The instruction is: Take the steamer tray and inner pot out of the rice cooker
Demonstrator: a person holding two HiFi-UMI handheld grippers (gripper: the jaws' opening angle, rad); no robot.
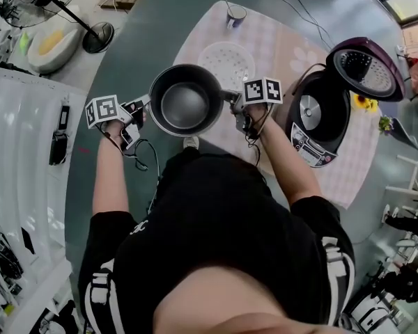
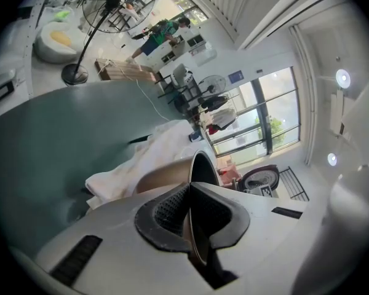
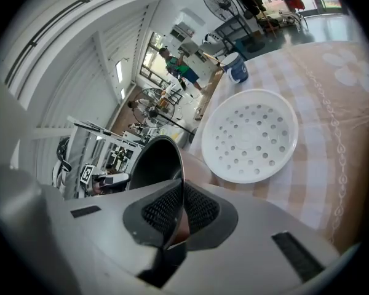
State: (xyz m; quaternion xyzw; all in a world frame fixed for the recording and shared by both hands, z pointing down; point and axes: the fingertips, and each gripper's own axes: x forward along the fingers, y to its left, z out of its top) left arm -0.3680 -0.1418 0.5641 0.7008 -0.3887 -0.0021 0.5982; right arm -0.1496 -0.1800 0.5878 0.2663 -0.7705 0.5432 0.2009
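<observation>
Has the inner pot (image 1: 185,101) up in the air in front of the body, out of the open rice cooker (image 1: 319,124) and seemingly over the near edge of the desk (image 1: 292,44), just short of the steamer tray (image 1: 226,62) lying flat there. Grips it at two opposite spots of the rim: left tongs (image 1: 145,106) clenched on the thin lip at one side, right tongs (image 1: 233,99) clenched on the lip across from it, with ribbed pads pressed to the metal inside and out. Looks like a stiff metal bowl, empty, dark and smooth within, so probably moderate in weight yet slick under the pads. Offers nothing but that narrow lip to pinch, hence likely to swing or slip on any loosening at either side. Calls for keeping both grips firm and level, lowering straight, and setting the base flat on bare desk beside the tray before letting go. Would probably dent or clatter rather than break if dropped.
</observation>
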